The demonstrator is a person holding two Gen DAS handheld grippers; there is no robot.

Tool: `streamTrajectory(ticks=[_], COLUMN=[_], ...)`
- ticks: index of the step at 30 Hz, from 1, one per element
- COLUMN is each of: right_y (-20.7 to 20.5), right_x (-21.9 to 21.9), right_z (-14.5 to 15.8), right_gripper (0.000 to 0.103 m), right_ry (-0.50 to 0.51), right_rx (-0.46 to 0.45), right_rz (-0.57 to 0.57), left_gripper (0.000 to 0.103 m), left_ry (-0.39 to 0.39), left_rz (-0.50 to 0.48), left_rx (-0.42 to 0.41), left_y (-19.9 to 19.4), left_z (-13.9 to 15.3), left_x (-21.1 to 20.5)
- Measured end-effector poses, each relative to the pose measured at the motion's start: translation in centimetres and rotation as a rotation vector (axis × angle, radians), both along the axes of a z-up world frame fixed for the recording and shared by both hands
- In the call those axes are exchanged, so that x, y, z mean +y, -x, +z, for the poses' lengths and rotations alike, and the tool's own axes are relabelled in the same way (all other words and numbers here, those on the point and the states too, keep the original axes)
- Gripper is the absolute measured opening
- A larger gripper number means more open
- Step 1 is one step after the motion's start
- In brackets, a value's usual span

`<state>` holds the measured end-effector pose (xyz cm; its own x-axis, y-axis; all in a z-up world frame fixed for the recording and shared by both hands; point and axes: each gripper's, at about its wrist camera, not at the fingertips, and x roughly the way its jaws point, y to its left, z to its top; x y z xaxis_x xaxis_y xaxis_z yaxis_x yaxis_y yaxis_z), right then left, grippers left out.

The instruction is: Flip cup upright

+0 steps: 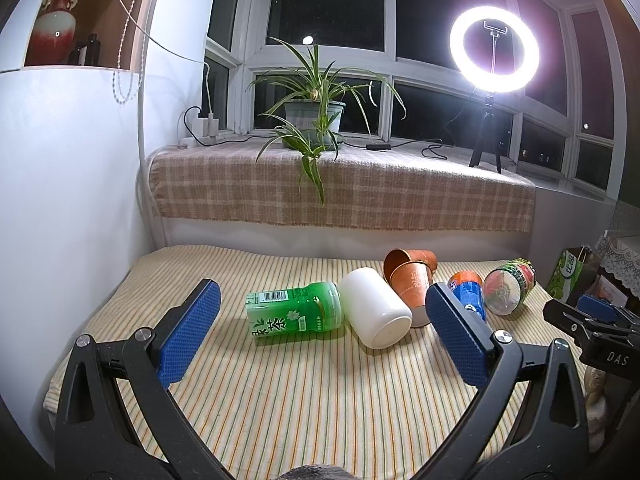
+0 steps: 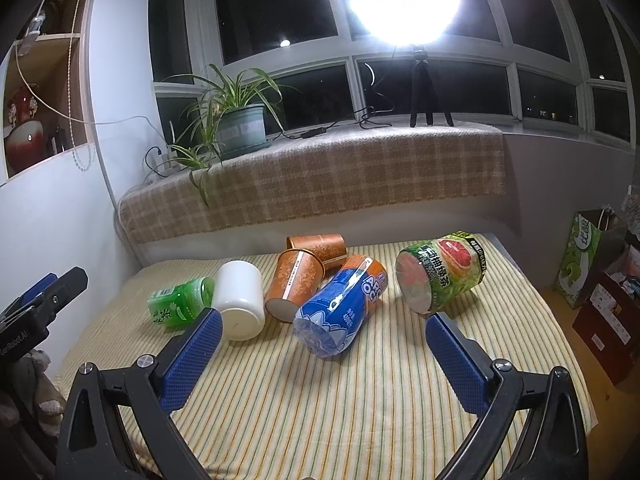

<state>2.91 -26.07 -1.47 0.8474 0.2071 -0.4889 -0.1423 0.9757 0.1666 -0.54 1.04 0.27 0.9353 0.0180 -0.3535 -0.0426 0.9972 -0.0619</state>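
Note:
A white cup lies on its side on the striped cloth, base toward me; it also shows in the right wrist view. Two orange paper cups lie on their sides behind it, one in front of the other. My left gripper is open and empty, short of the white cup and the green bottle. My right gripper is open and empty, short of the blue bottle. The right gripper also shows at the left wrist view's right edge; the left one at the right wrist view's left edge.
A green tea bottle lies left of the white cup. A blue bottle and a green grapefruit-label bottle lie to the right. The striped table ends at a plaid-covered sill with a plant and ring light. Boxes stand at the right.

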Motion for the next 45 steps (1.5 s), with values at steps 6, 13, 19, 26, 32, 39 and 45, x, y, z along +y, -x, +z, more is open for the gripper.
streamTrajectory(ticks=[6, 13, 19, 26, 32, 39, 45], right_y=[-0.5, -1.5, -3.0, -6.4, -10.5, -15.0, -18.0], right_x=[0.3, 0.8, 1.3, 2.0, 3.4, 5.0, 8.4], right_z=[-0.2, -0.3, -0.6, -0.6, -1.0, -2.0, -2.5], right_gripper=[0.103, 0.103, 0.103, 0.097, 0.09, 0.084, 0.084], right_ry=[-0.009, -0.032, -0.04, -0.089, -0.108, -0.168, -0.118], right_rx=[0.021, 0.059, 0.1, 0.177, 0.284, 0.423, 0.518], right_rz=[0.011, 0.038, 0.074, 0.135, 0.205, 0.278, 0.394], left_gripper=[0.103, 0.103, 0.103, 0.103, 0.103, 0.103, 0.103], left_ry=[0.002, 0.006, 0.008, 0.006, 0.008, 0.033, 0.05], left_rz=[0.001, 0.009, 0.017, 0.042, 0.063, 0.107, 0.145], left_rx=[0.002, 0.002, 0.016, 0.059, 0.092, 0.129, 0.148], left_y=[-0.2, -0.1, -0.2, 0.1, 0.7, 1.4, 2.4], left_z=[-0.3, -0.7, -0.7, -1.7, -2.5, -3.5, -4.1], left_x=[0.0, 0.7, 1.7, 3.3, 4.7, 6.9, 8.5])
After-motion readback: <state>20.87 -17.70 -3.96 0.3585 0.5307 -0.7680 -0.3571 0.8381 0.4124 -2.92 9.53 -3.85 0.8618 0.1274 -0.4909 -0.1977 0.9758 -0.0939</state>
